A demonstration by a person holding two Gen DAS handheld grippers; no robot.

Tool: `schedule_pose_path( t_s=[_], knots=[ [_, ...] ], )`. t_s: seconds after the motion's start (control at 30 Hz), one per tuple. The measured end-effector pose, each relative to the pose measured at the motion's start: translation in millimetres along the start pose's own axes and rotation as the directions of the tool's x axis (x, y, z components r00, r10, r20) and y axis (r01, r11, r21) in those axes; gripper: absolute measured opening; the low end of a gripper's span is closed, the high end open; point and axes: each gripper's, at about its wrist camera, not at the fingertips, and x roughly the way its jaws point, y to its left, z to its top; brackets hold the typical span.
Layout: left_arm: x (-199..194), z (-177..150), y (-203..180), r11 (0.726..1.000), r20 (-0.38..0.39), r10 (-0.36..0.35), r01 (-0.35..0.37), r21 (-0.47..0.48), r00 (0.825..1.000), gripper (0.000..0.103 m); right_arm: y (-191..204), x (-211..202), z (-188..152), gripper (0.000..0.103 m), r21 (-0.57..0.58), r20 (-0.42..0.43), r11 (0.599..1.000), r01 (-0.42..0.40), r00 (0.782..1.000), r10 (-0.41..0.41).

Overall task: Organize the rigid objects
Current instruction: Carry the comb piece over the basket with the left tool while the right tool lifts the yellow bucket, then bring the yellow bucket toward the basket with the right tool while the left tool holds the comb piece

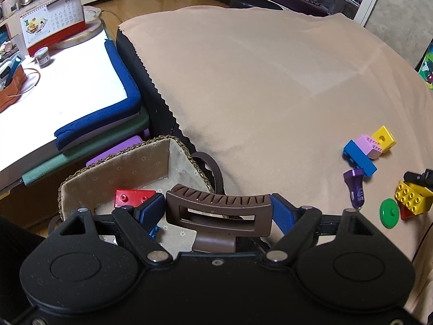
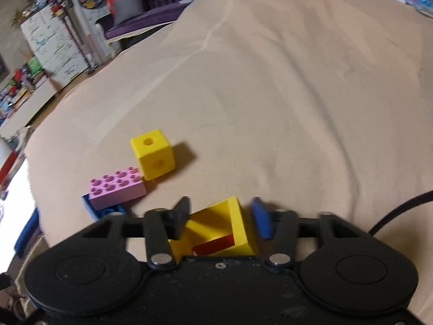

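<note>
- Basket [image 1: 116, 178] sits low left in my left wrist view, woven rim, cloth lining, a red brick [image 1: 132, 197] lying inside on the bottom.
- My left gripper [image 1: 217, 211] holds a brown hair claw clip [image 1: 216, 214] between its blue pads [image 1: 281, 214], jaws spread wide, both pads touching the clip's ends; the clip hangs at the basket's right edge, partly over the lining.
- On the beige cloth [image 1: 257, 81] to the right: blue brick [image 1: 358, 157] under a pink brick [image 1: 370, 146], yellow cube [image 1: 384, 138] touching the pink one, purple car charger [image 1: 356, 187] just beside the blue brick, green disc [image 1: 389, 212] near a yellow brick [image 1: 412, 197].
- Right wrist view, blurred: my right gripper [image 2: 220, 216] has an upturned yellow brick [image 2: 232, 224] between its fingers, red showing in its hollow.
- Left finger touches the brick; the blue pad [image 2: 261, 219] on the other side shows a narrow gap, so half-closed, no grip yet.
- Beyond the fingers: pink brick [image 2: 116, 187] on the blue brick [image 2: 92, 208], yellow cube [image 2: 154, 154] touching the pink one's far corner.
</note>
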Motion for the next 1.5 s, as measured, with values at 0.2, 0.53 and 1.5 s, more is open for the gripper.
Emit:
schedule_pose_path(
  t_s=[0.2,0.53,1.5],
  knots=[
    [1.0,-2.6,-1.7,1.0,0.002,0.004,-0.004,0.009,1.0,0.079,13.0,-24.6,-3.9,0.103,-0.124,0.074,0.992,-0.027,0.997,0.036],
    [1.7,-4.0,-0.6,1.0,-0.004,0.005,-0.005,0.002,1.0,0.079,22.3,4.9,-18.4,0.064,-0.261,-0.04,0.965,0.033,0.998,-0.045],
    [-22.3,1.6,39.3,0.995,-0.006,0.076,-0.076,-0.064,0.997,0.079,139.0,-75.9,-23.8,0.064,-0.143,-0.016,0.925,-0.352,0.935,0.354]
  ],
)
